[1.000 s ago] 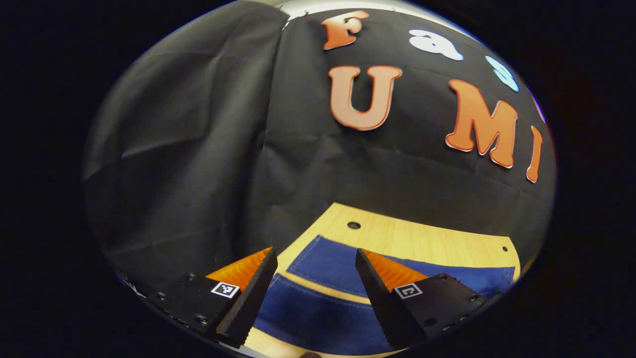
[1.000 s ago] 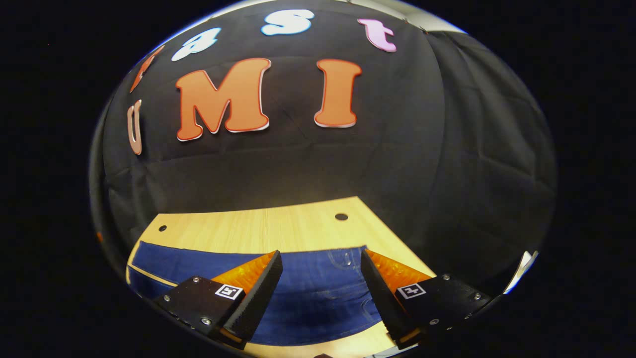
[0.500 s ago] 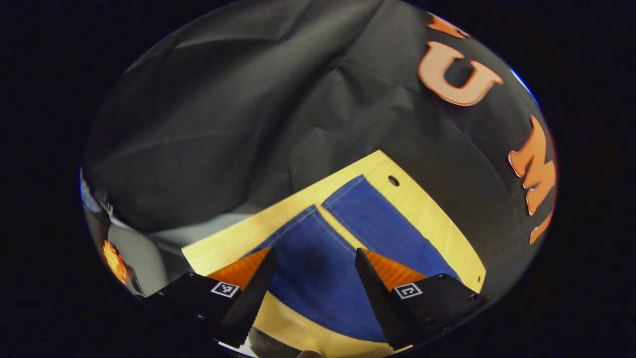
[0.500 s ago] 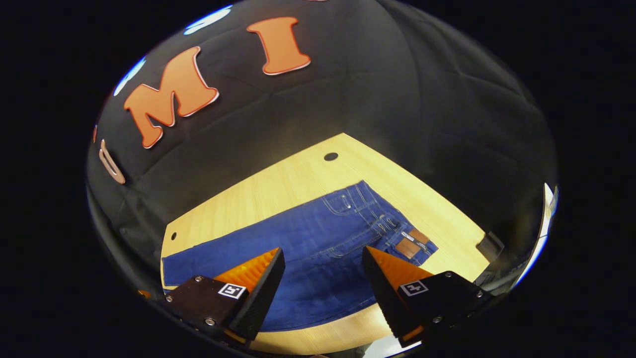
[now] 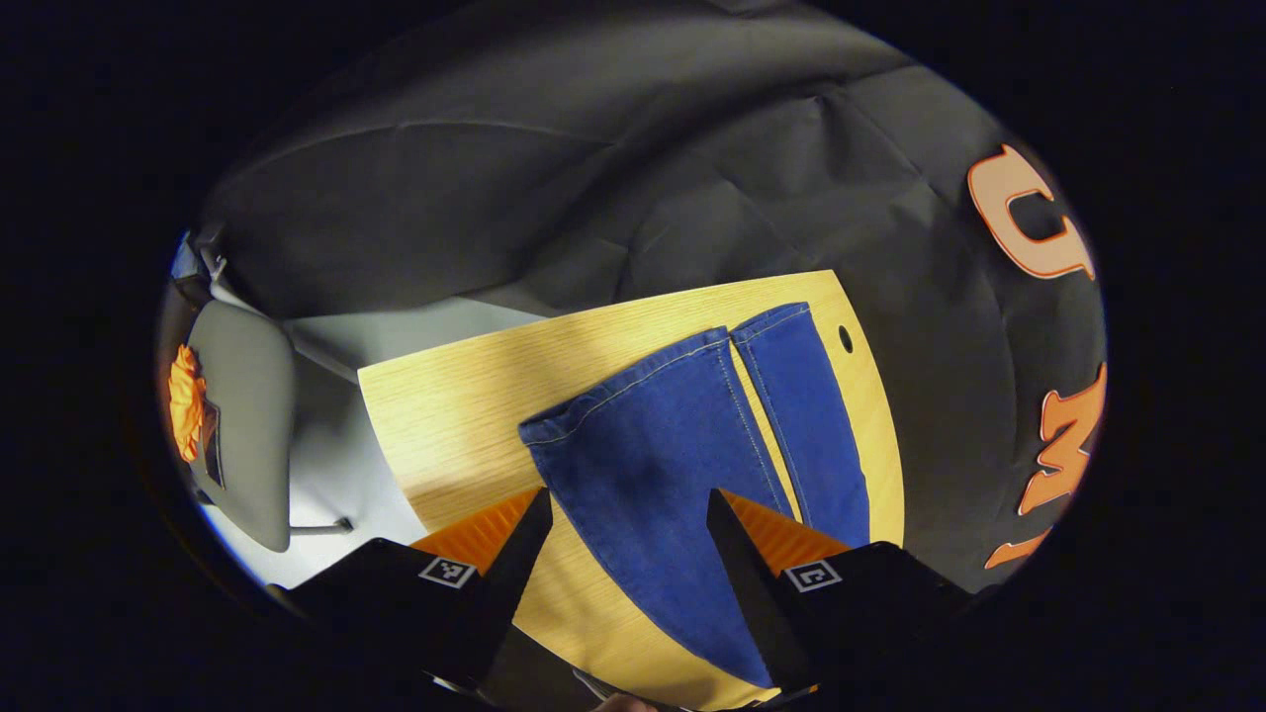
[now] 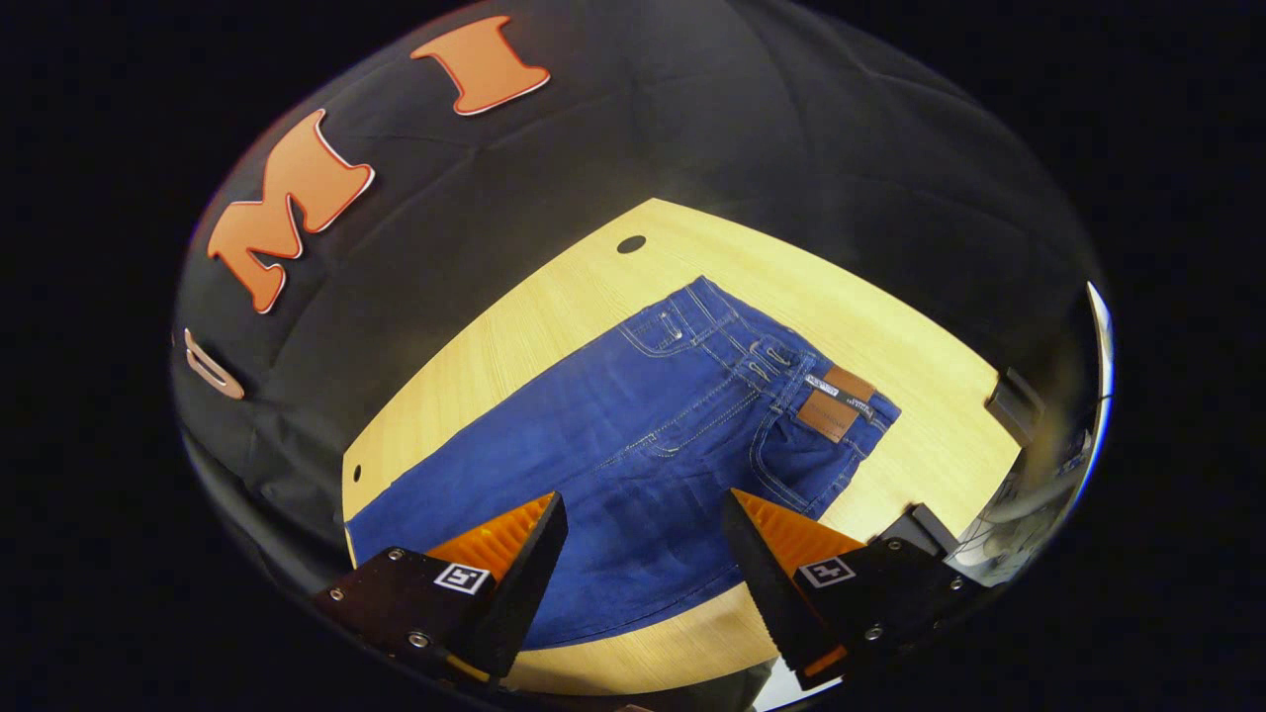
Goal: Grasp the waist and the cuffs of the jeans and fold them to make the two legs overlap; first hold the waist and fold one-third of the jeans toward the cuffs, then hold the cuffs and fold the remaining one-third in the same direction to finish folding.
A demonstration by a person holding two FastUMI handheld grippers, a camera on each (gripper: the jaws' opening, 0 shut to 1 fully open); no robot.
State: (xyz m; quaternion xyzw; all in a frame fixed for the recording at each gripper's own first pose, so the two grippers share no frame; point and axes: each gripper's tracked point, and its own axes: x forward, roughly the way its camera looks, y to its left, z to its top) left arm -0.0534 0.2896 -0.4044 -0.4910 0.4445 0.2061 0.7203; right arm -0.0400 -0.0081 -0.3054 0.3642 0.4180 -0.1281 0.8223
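Blue jeans lie flat on a light wooden table. The left gripper view has the two legs (image 5: 692, 435) side by side, their cuffs (image 5: 633, 381) toward the table's far end. My left gripper (image 5: 623, 509) hovers open above the nearer leg, nothing between its fingers. In the right gripper view the waist (image 6: 791, 376) with a brown patch (image 6: 836, 400) lies at the right, the legs (image 6: 514, 465) running left. Above the seat area my right gripper (image 6: 643, 509) hangs open, holding nothing.
The wooden table (image 5: 465, 396) has small holes near its edges (image 6: 630, 243). Black cloth walls surround it. A grey chair-like object (image 5: 242, 415) with something orange (image 5: 185, 400) stands beyond the cuff end. Dark fittings (image 6: 1009, 400) sit at the table's edge by the waist.
Both grippers have tilted downward and turned outward: the left now faces the cuffs, the right the waist. More of the jeans and table has come into each view. Both stay open.
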